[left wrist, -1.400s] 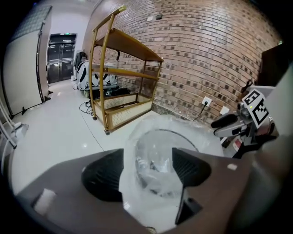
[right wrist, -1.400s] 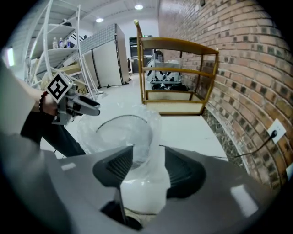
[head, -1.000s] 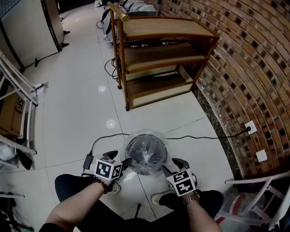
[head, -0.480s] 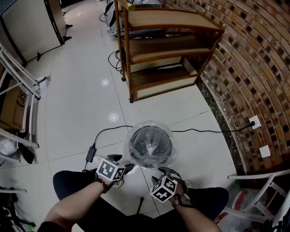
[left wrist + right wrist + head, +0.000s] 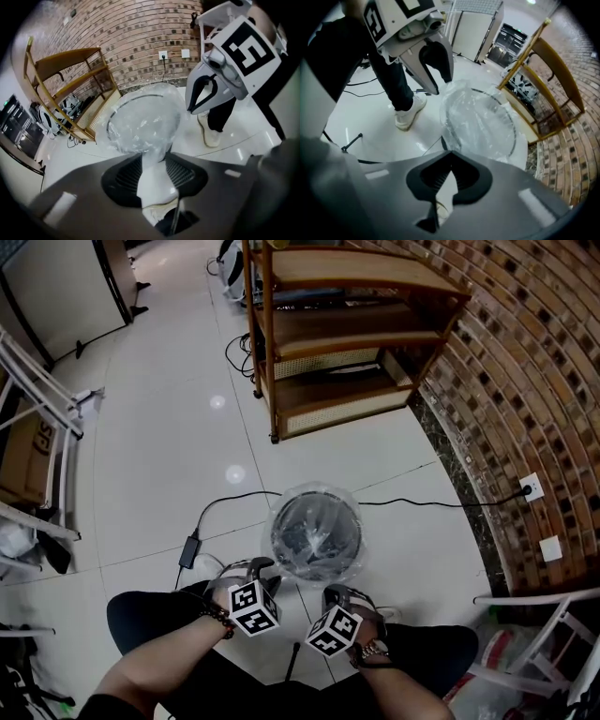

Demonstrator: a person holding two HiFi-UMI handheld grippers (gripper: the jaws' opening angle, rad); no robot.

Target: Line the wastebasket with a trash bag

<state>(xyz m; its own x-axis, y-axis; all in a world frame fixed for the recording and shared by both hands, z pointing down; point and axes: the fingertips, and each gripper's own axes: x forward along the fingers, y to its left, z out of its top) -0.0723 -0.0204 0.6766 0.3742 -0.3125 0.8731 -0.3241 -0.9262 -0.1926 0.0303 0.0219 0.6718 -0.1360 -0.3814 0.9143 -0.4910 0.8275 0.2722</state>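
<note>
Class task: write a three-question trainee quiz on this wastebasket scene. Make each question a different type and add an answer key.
1. True or false: the trash bag is draped over the rim of the wastebasket.
2. Multiple choice: the black cable running past the wastebasket ends at: A, a socket on the brick wall; B, a laptop; C, a floor lamp.
3. One word: are the jaws of the right gripper apart or together?

Key: 1 true; 2 A; 3 together.
</note>
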